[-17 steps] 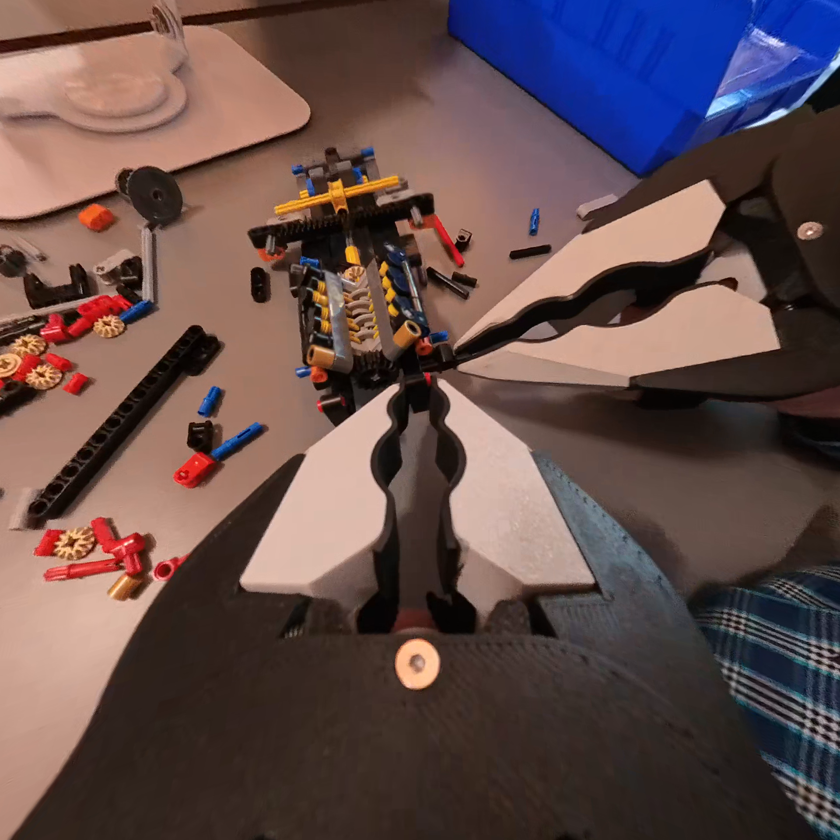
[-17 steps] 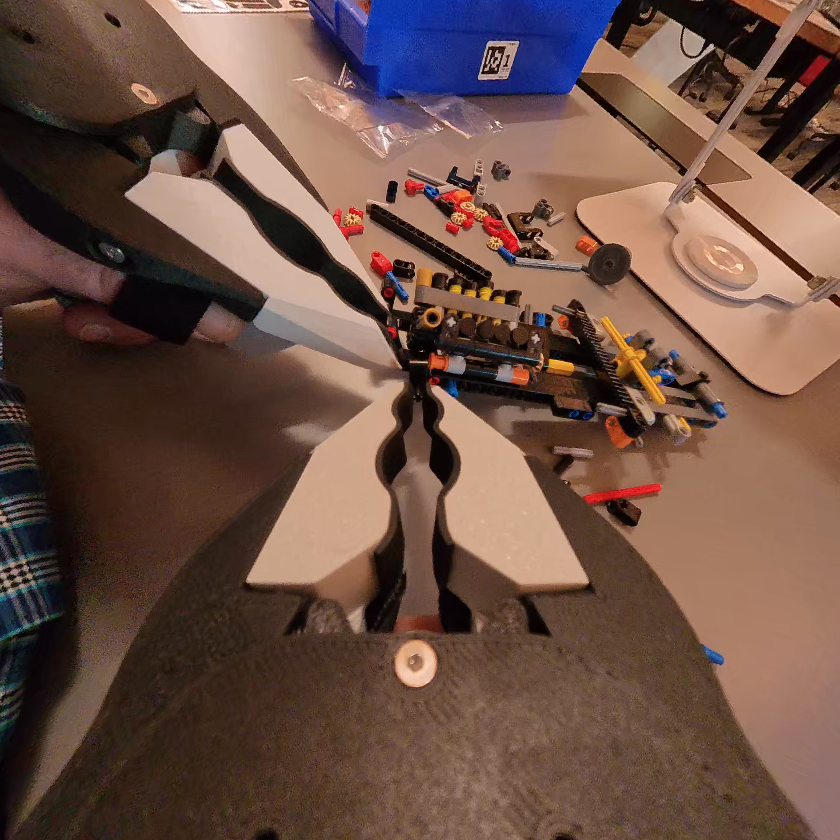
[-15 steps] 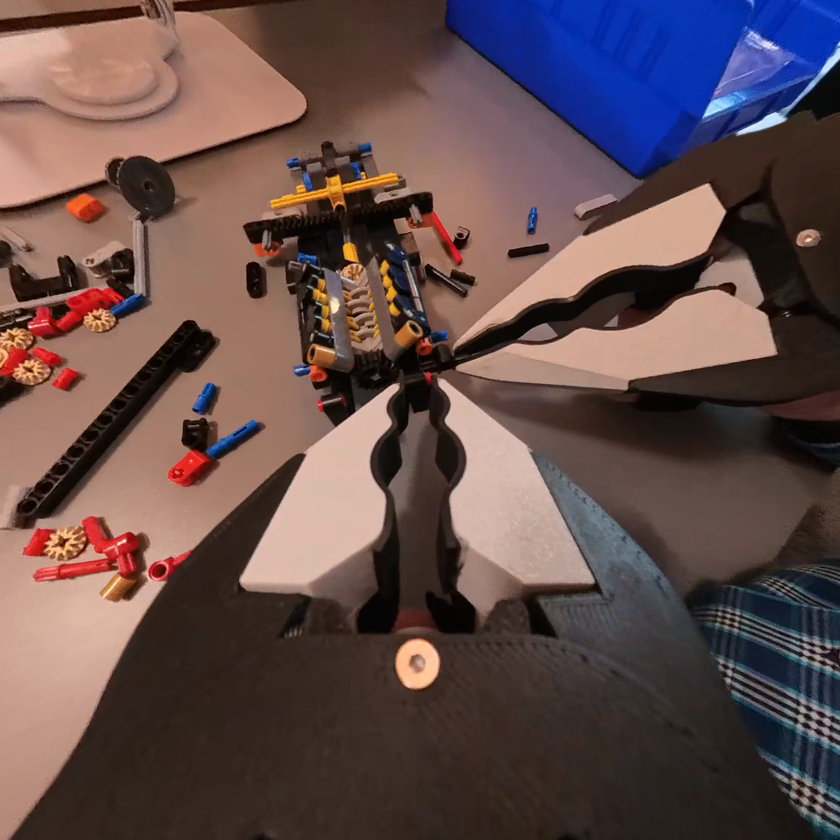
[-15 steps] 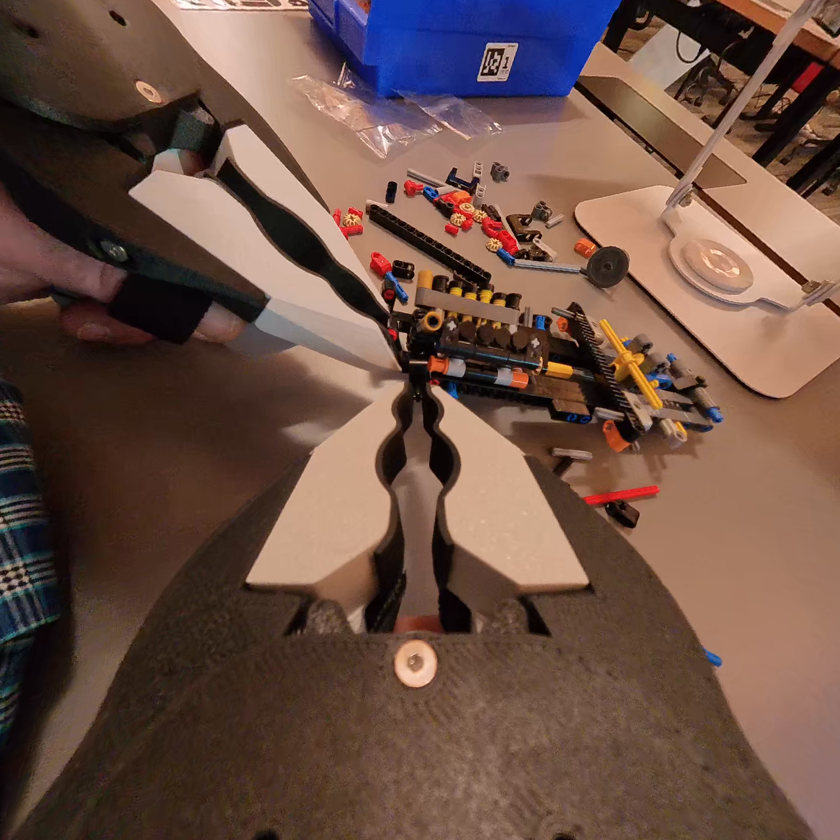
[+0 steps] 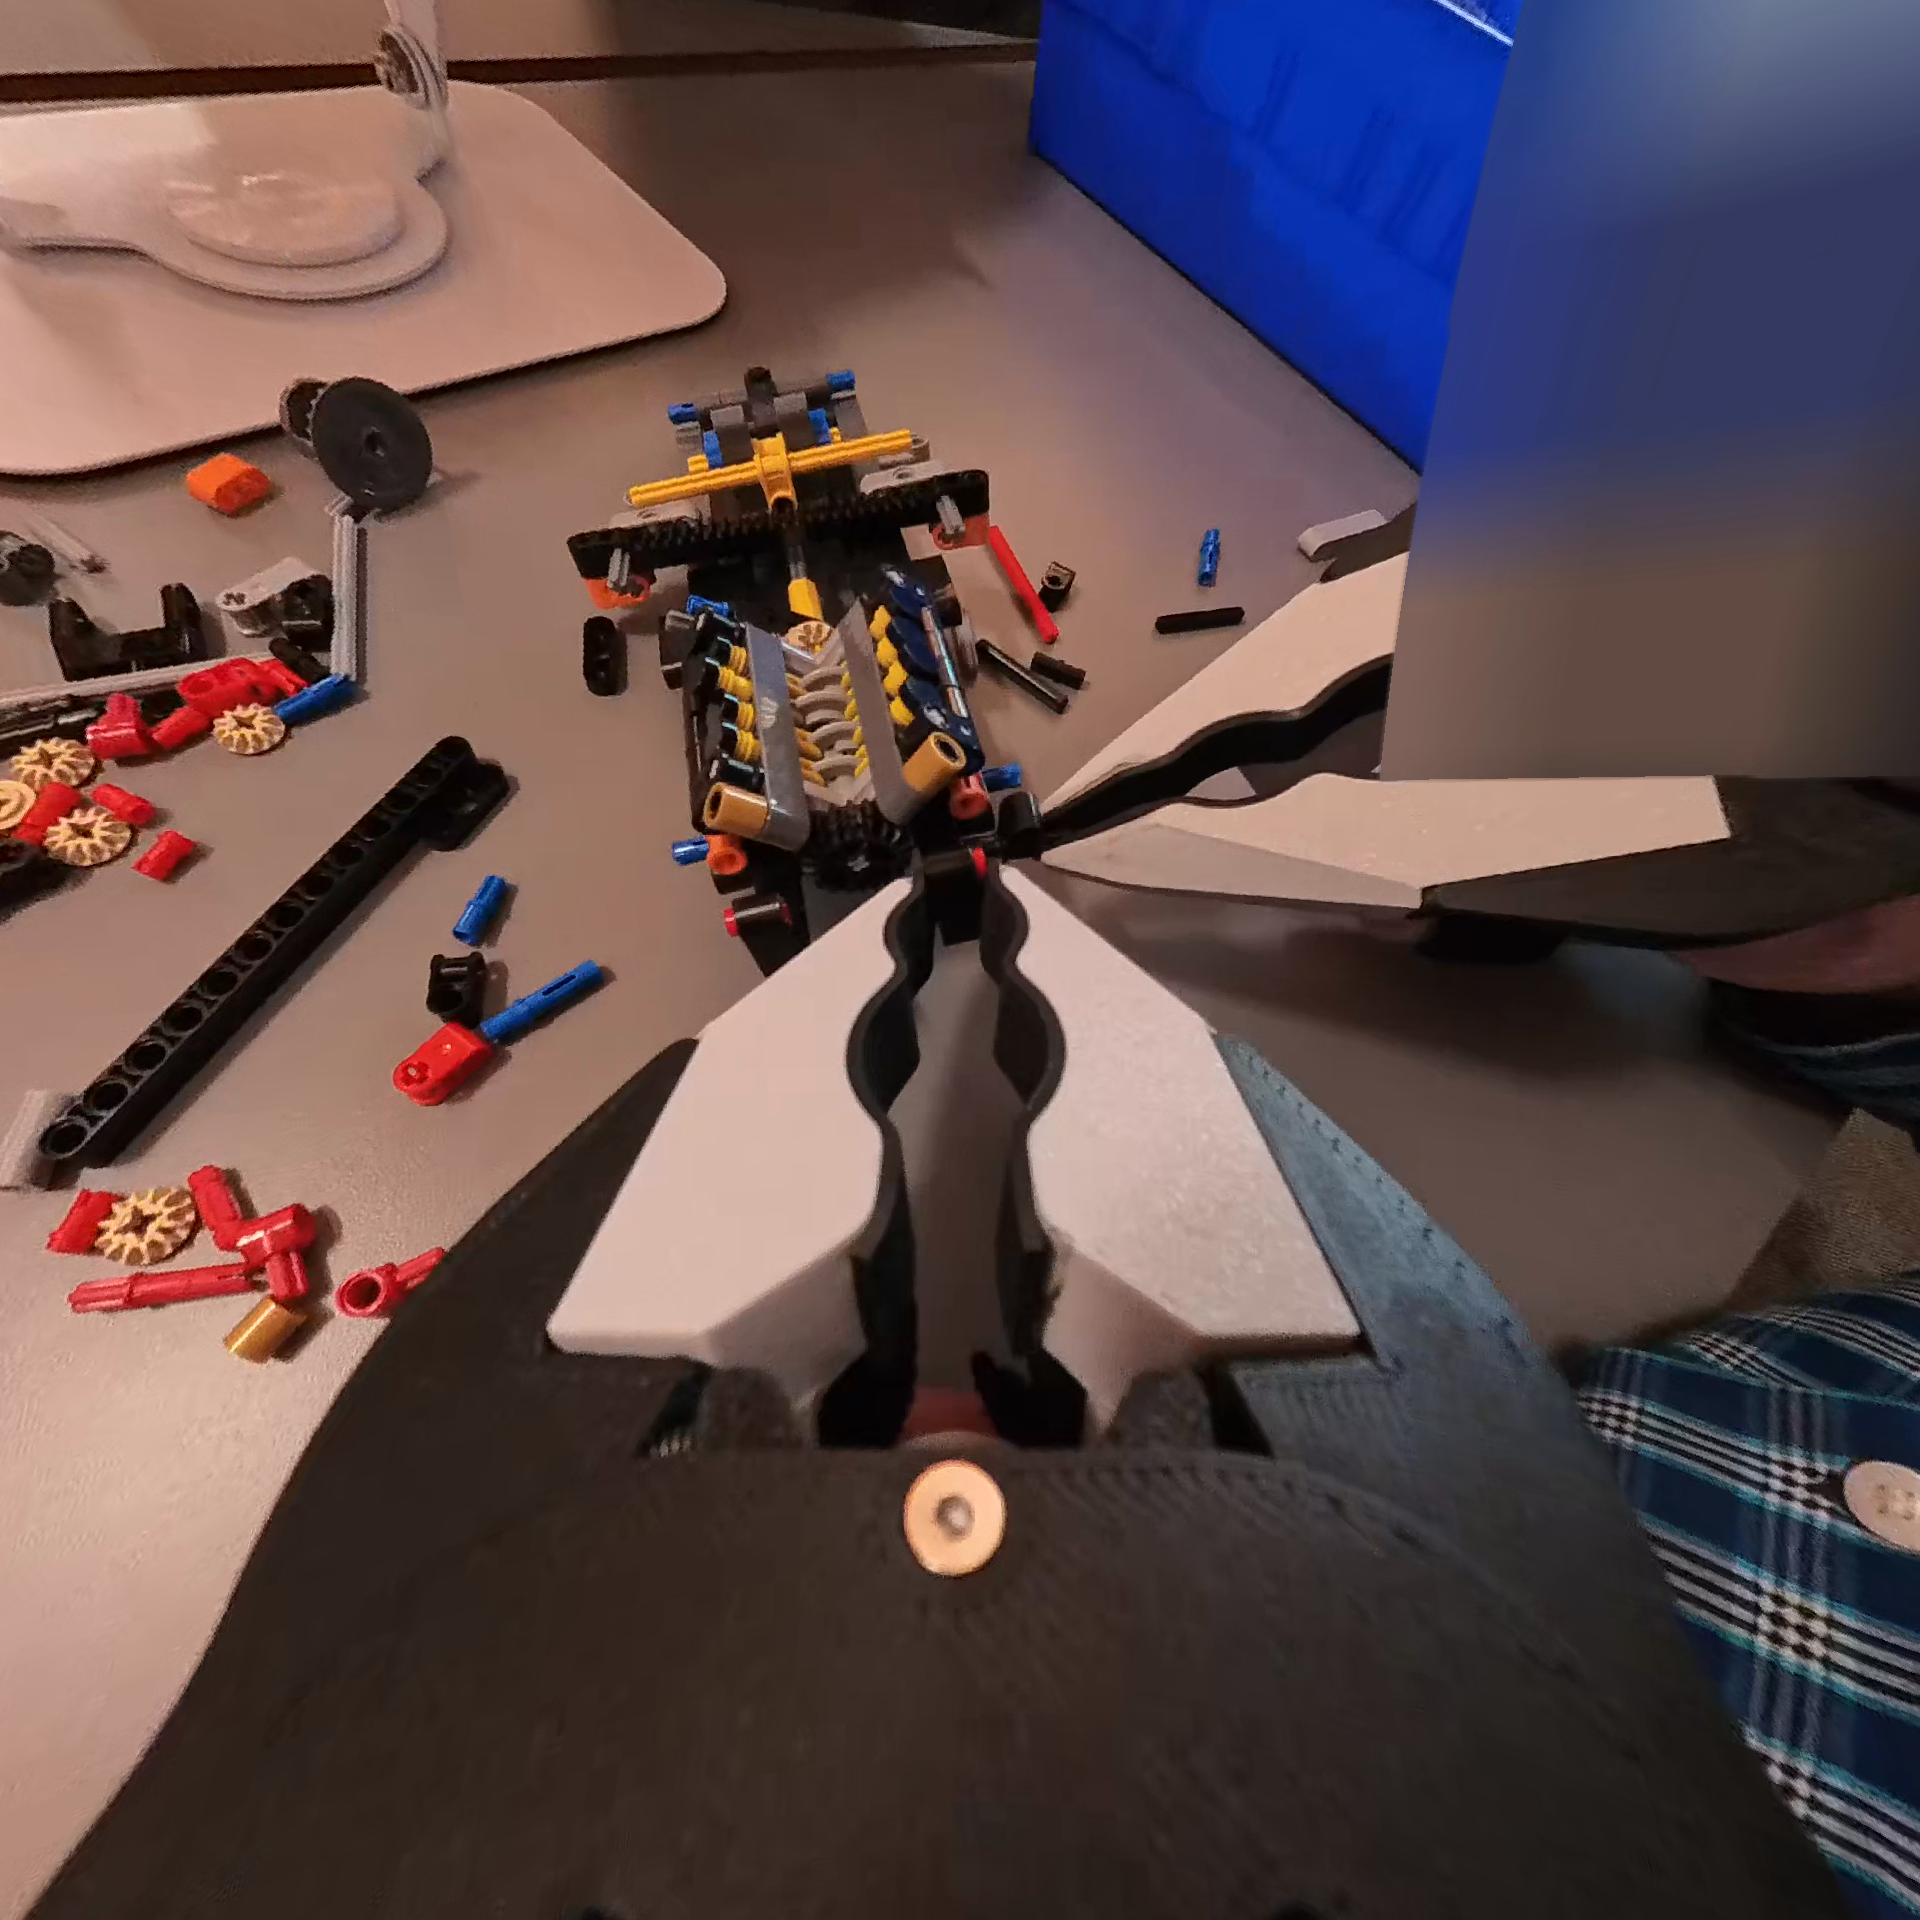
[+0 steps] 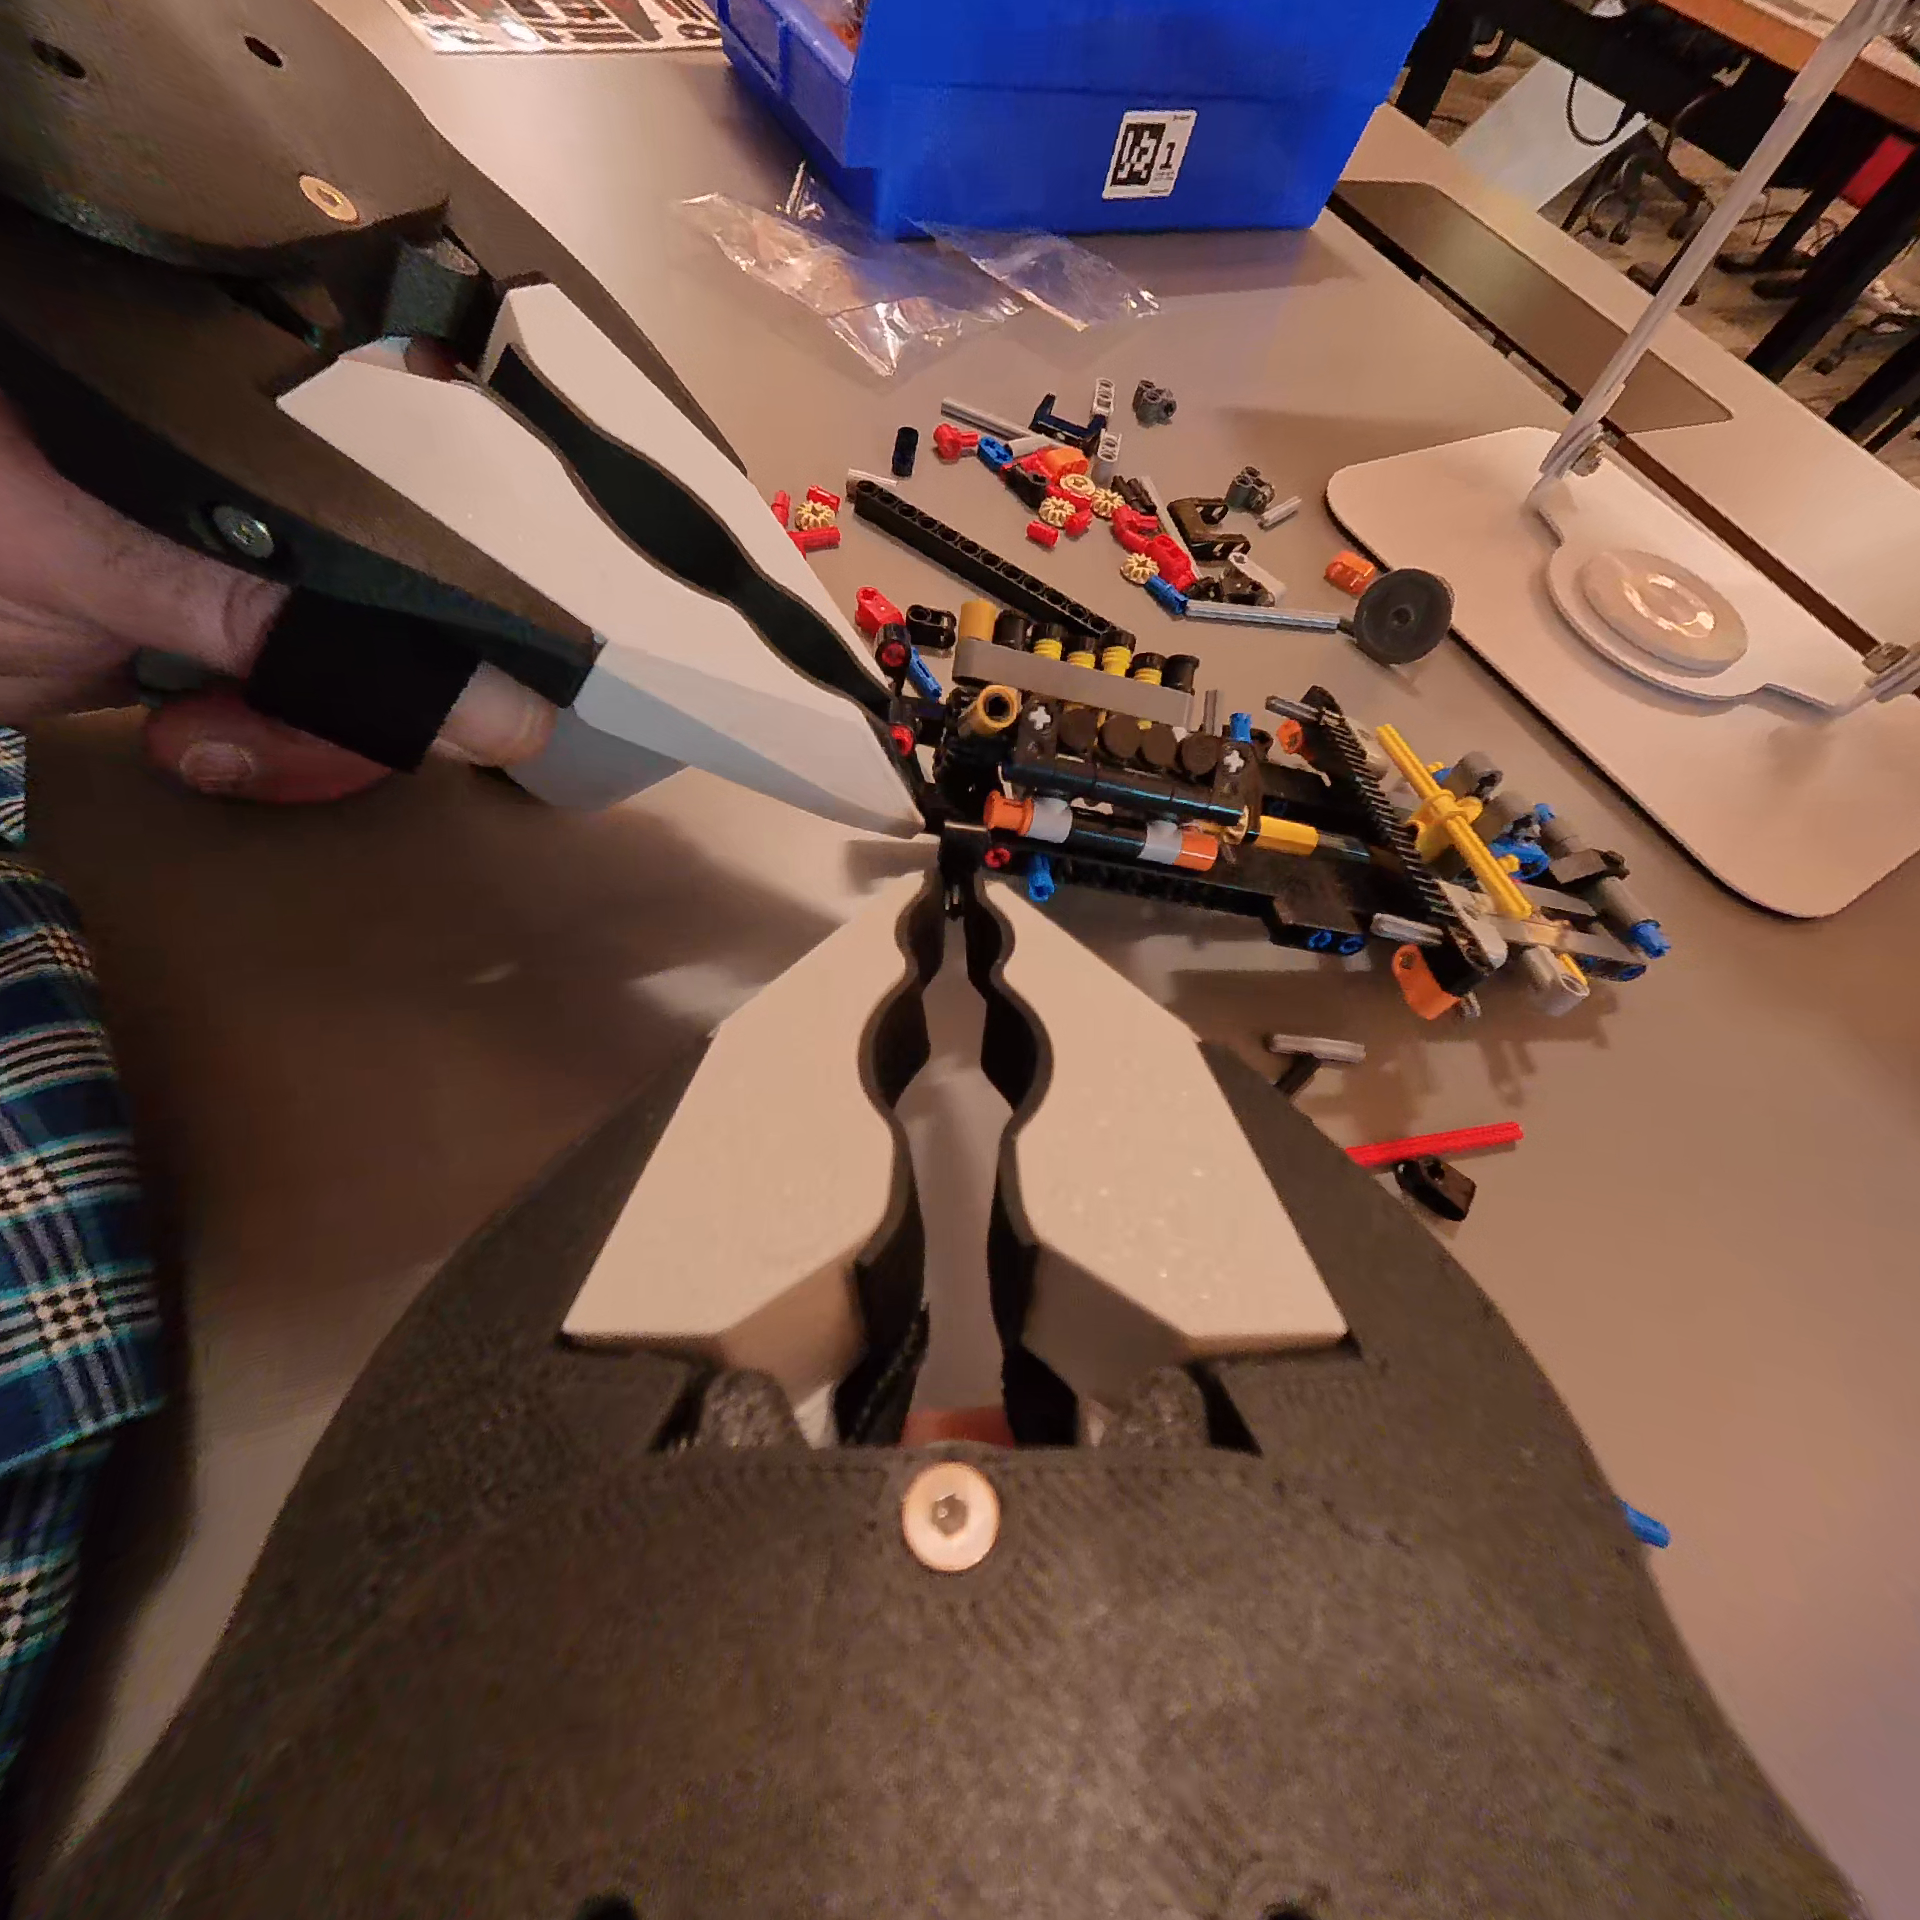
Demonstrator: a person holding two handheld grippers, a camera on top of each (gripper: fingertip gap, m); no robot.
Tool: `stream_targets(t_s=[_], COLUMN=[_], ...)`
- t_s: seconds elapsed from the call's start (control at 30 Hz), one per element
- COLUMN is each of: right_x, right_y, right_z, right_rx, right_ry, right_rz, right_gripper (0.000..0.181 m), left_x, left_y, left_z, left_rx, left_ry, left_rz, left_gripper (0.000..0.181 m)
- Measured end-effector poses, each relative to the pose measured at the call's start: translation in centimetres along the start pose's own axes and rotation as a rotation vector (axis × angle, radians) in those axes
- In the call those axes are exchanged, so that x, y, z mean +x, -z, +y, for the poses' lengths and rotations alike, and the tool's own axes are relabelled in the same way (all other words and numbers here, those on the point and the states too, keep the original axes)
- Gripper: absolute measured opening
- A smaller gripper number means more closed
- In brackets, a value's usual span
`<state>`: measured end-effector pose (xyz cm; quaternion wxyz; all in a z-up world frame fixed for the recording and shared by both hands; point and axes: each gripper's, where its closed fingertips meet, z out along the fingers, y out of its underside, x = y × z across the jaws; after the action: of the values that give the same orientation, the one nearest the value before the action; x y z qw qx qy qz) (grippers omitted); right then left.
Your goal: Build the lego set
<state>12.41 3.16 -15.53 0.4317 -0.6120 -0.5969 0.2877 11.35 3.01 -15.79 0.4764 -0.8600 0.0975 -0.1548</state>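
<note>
Nothing shifted: two grippers, left gripper and right gripper, both pinched on one chassis (near end).

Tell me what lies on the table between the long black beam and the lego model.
In the left wrist view, between the long black beam and the lego model lie a small blue pin, a black connector and a red connector on a blue axle.
</note>
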Motion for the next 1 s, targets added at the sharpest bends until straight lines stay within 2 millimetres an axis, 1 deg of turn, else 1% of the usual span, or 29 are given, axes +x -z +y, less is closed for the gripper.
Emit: stream_targets(t_s=[0.03, 0.2, 0.4, 1.0], right_x=[0.0, -0.2, -0.2, -0.4], right_y=[0.0, -0.3, -0.3, -0.7], right_z=[0.0, 0.3, 0.3, 1.0], right_rx=[0.001, -0.025, -0.024, -0.079], right_ry=[-0.002, 0.013, 0.015, 0.067], right_rz=[-0.001, -0.004, -0.006, 0.015], right_gripper=[0.002, 0.001, 0.001, 0.001], left_x=[0.0, 0.2, 0.2, -0.3], left_y=[0.0, 0.1, 0.1, -0.3], left_z=[0.0, -0.3, -0.4, 0.6], left_rx=[0.001, 0.019, 0.024, -0.057], left_ry=[0.003, -0.001, -0.061, -0.261], left_rz=[0.001, 0.015, -0.023, -0.139], left_gripper=[0.006, 0.006, 0.006, 0.006])
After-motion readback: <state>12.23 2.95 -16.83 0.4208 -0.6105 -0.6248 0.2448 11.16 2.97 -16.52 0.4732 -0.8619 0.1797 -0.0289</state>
